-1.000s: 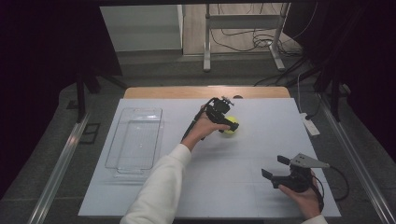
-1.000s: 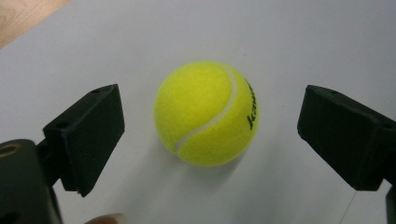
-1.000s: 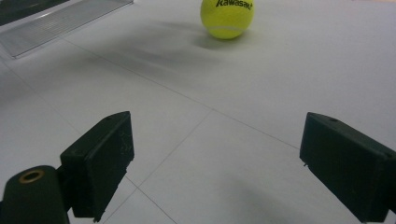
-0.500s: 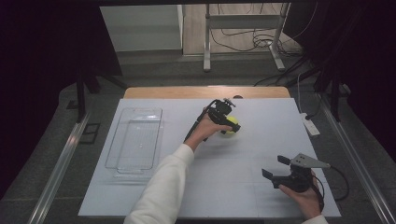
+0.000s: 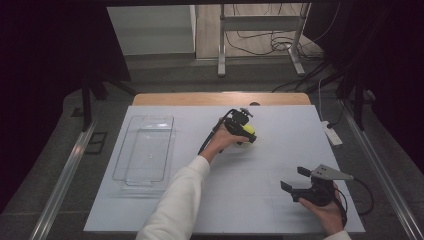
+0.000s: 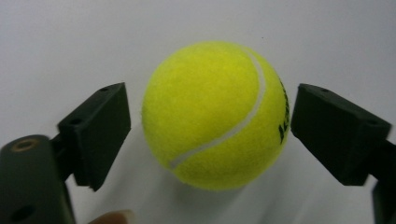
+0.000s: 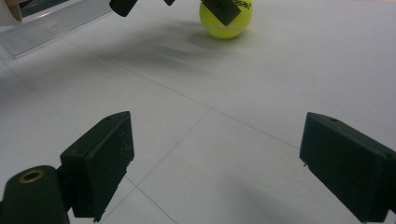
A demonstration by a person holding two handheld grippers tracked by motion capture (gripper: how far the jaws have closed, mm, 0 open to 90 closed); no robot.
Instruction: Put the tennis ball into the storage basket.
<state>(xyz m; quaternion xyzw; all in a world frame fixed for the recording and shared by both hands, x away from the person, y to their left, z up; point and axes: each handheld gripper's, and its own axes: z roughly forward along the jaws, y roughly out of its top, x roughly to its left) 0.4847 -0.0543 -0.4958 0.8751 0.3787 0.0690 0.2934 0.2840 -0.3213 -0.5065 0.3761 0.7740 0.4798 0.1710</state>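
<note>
High view: white table top fills the lower middle of the frame, w/ a clear plastic tray at centre-left, long side running up-down. Tray looks empty, just faint grid lines on its base showing through; nothing in it that I can make out. Tennis ball sits on the table just right of frame centre, well apart from the tray. Left gripper is at the ball, held by a hand on a white sleeve coming up from bottom centre. In the left gripper view the ball is mid-frame btwn the two black jaws, jaws spread apart, narrow gap of white table visible each side, so not touching it; white seam curves across the ball, black lettering on its right edge. A fingertip peeks in at the bottom edge. Right gripper is at lower right of the high view, well apart from ball and tray, grey plate on top, cable trailing right, jaws apart w/ nothing btwn them. Right gripper view: its jaws wide at bottom corners over bare table, ball at top centre w/ the other gripper's jaw in front of it, tray edge at upper left
</note>
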